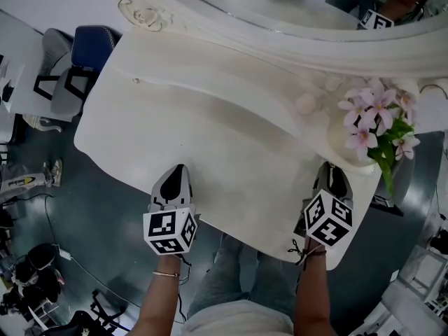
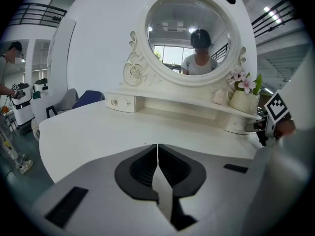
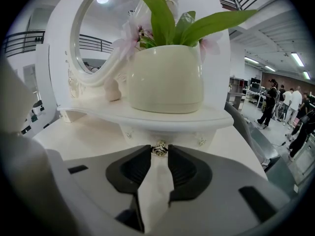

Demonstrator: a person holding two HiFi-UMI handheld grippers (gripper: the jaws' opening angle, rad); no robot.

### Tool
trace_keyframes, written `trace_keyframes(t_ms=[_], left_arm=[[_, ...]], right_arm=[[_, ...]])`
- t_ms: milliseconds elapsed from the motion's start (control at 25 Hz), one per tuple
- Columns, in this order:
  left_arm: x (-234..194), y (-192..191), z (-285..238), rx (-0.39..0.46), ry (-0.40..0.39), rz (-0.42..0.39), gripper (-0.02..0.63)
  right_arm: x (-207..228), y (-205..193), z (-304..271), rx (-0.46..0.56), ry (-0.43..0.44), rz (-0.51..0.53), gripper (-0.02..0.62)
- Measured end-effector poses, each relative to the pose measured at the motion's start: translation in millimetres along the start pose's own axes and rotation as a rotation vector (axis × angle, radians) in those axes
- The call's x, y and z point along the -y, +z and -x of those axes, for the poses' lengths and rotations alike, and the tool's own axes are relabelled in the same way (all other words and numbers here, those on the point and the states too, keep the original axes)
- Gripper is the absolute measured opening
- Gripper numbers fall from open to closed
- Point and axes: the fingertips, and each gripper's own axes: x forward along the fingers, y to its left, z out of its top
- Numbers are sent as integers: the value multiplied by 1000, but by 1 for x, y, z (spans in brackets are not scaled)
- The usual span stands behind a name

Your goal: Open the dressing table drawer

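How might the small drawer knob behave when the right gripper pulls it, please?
The knob looks small, rounded and shiny metal, so it may slip from the right gripper. It seems fixed to the drawer front, so probably rigid.

Bright, even indoor light, soft and nearly shadowless across the white dressing table (image 1: 210, 138). Beyond and above the left jaws, window glare in the mirror (image 2: 189, 38); right of the right jaws, ceiling strip lights (image 3: 298, 58). Heavy fisheye bending, black corners, soft blur nearest each lens.
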Motion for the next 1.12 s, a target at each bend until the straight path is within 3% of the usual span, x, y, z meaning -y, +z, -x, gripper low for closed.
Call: trace_keyframes(t_ms=[1120], left_arm=[[-5, 3, 8, 15, 9, 24, 23]], right_arm=[[0, 0, -2, -5, -13, 4, 104]])
